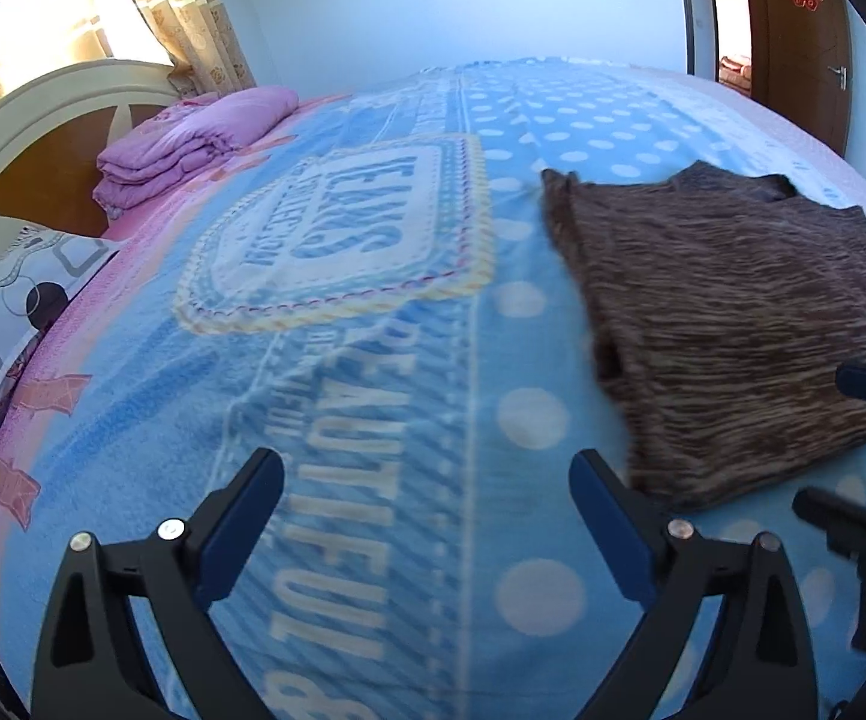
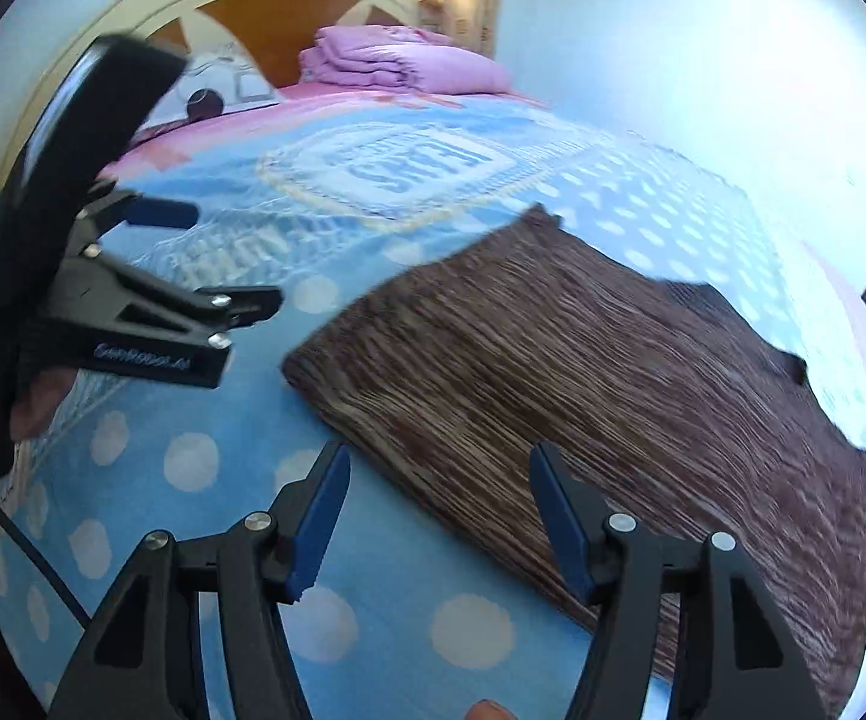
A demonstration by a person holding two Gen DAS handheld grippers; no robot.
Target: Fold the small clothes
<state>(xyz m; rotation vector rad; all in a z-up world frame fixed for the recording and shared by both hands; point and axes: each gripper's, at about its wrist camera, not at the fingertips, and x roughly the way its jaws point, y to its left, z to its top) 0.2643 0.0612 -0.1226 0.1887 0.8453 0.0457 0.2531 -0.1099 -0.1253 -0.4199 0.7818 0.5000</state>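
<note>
Right wrist view: the brown knit garment [image 2: 583, 396] lies spread flat on the bed's blue dotted blanket [image 2: 193, 462], near edge running diagonally just ahead of the right gripper [image 2: 439, 516].
Right fingers: spread wide, holding nothing; one blue pad [image 2: 559, 516] sits over the cloth, the other over bare blanket, so the hem falls between them.
Left wrist view: the left gripper [image 1: 427, 516] hangs above the blanket's lettering, beside the garment's left edge, not touching it.
Left fingers: wide apart, empty.
Step in hand: judging by the poses, both are lining up for a first grab along the near hem.
How to do it well: bring each gripper down at a near corner, slide the lower finger under the knit only, and pinch the garment without catching the fleece beneath.
Fold advice: lift both corners evenly and carry them toward the neckline [image 1: 775, 186] at the far end, keeping the edge taut so it lands square.
Risk: soft knit may sag or bunch if one side leads.
Background: a folded purple quilt [image 1: 181, 144] rests by the headboard [image 1: 43, 120], well apart.
</note>
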